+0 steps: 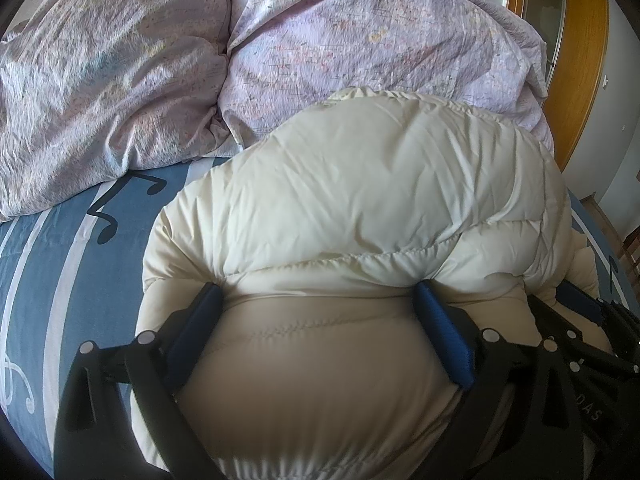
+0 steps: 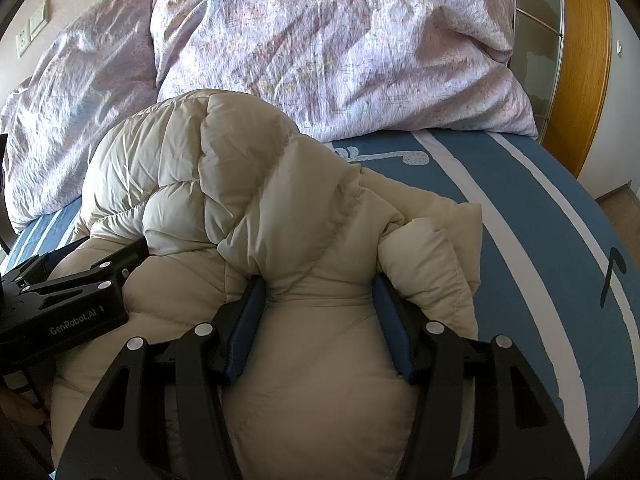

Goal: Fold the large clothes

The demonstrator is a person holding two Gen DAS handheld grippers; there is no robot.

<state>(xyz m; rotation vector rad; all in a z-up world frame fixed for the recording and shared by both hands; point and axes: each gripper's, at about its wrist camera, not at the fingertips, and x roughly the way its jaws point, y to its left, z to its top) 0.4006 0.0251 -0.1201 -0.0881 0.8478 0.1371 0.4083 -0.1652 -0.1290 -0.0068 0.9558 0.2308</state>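
Pinching the puffy cream jacket (image 2: 256,200) on the blue bedsheet (image 2: 540,216) with both left gripper (image 1: 320,300) and right gripper (image 2: 320,292), you're mid-fold, so next carry the near hem toward the far pillows (image 2: 320,40).

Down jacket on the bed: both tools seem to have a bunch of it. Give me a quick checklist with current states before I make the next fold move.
1. Left tool has the cream down jacket bunched between its blue pads: ok.
2. Right tool has jacket fabric bulging between its pads: ok.
3. How many layers each tool grips: cannot tell.
4. Tools clear of each other: ok, side by side and apart.
5. Landing space beyond the jacket: not ok, the lilac duvet is heaped right behind it.
6. Bare blue striped sheet to the right of the jacket: ok.
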